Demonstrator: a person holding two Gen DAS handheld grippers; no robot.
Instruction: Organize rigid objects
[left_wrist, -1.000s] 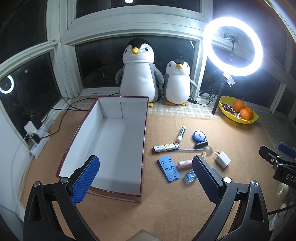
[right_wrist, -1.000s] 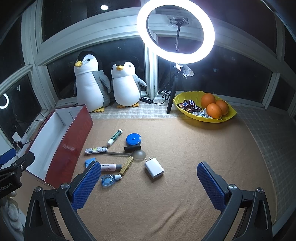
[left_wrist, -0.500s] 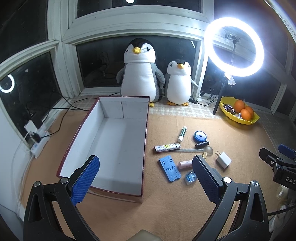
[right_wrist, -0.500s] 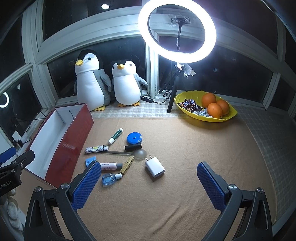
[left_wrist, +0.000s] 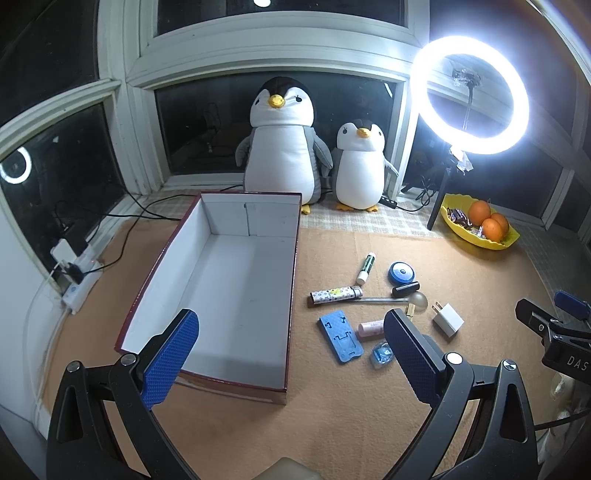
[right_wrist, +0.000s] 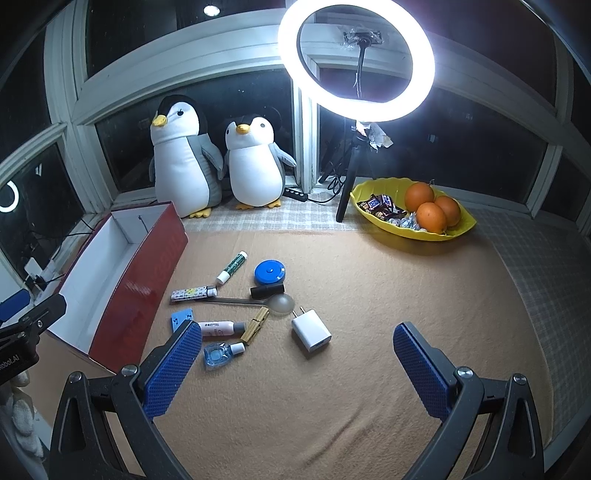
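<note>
Hardly anything is shifting since before: both grippers, left (left_wrist: 291, 354) and right (right_wrist: 297, 365), are hovering with fingers wide, the white charger (right_wrist: 311, 329) lying just ahead between the right fingers.

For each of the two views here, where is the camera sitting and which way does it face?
Left wrist: behind the open left tongs, facing the window; red box straight ahead, right tongs' tip at the edge.
Right wrist: behind the open right tongs, facing the window; white charger ahead, yellow fruit bowl beyond, left tongs' tip at the edge.
Shared: box, charger, bowl, ring light, two plush penguins.
</note>
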